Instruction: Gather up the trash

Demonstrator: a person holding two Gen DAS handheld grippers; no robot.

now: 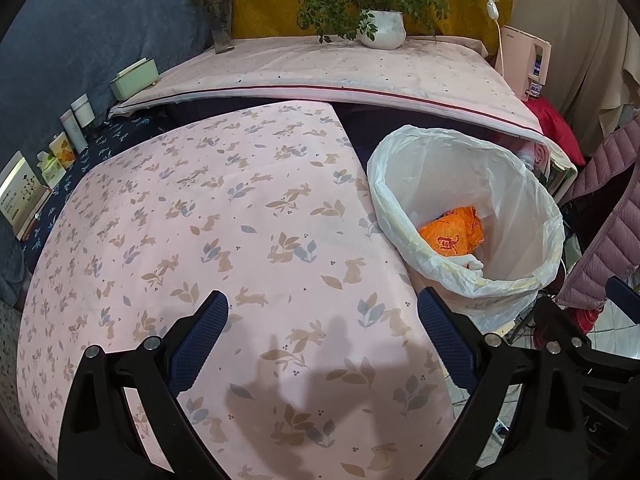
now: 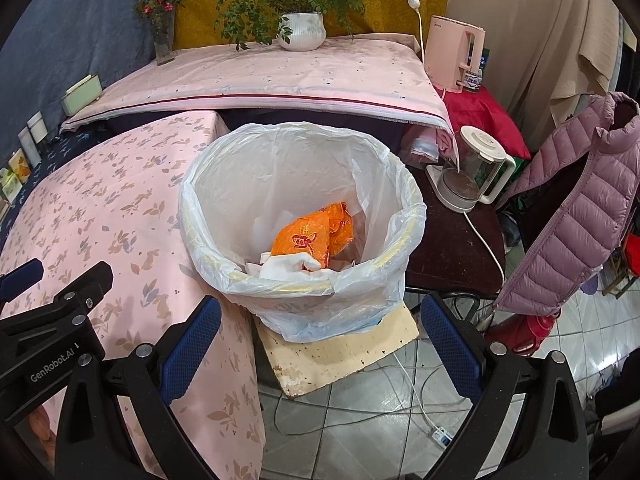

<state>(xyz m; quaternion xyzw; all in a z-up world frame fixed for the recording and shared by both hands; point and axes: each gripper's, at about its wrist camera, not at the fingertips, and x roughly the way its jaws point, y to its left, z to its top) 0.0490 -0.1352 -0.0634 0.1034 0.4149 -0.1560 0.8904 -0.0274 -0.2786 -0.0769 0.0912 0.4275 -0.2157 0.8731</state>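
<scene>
A trash bin lined with a white plastic bag (image 1: 516,280) (image 2: 224,216) stands beside the table's right edge. Inside lie a crumpled orange wrapper (image 1: 452,232) (image 2: 316,236) and white paper scraps (image 2: 288,270). My left gripper (image 1: 323,320) hangs open above the pink rabbit-print tablecloth (image 1: 200,220), with nothing between its blue pads. My right gripper (image 2: 320,322) is open too, just in front of the bin and above its near rim, holding nothing. The left gripper's black frame (image 2: 60,320) shows at the left of the right wrist view.
A raised pink-covered surface (image 1: 340,72) at the back carries a potted plant (image 2: 302,30) and a flower vase (image 2: 162,40). A glass kettle (image 2: 468,172), a pink appliance (image 2: 452,56), a puffy mauve jacket (image 2: 580,208), floor cables (image 2: 400,392) and a foam board (image 2: 340,356) under the bin crowd the right.
</scene>
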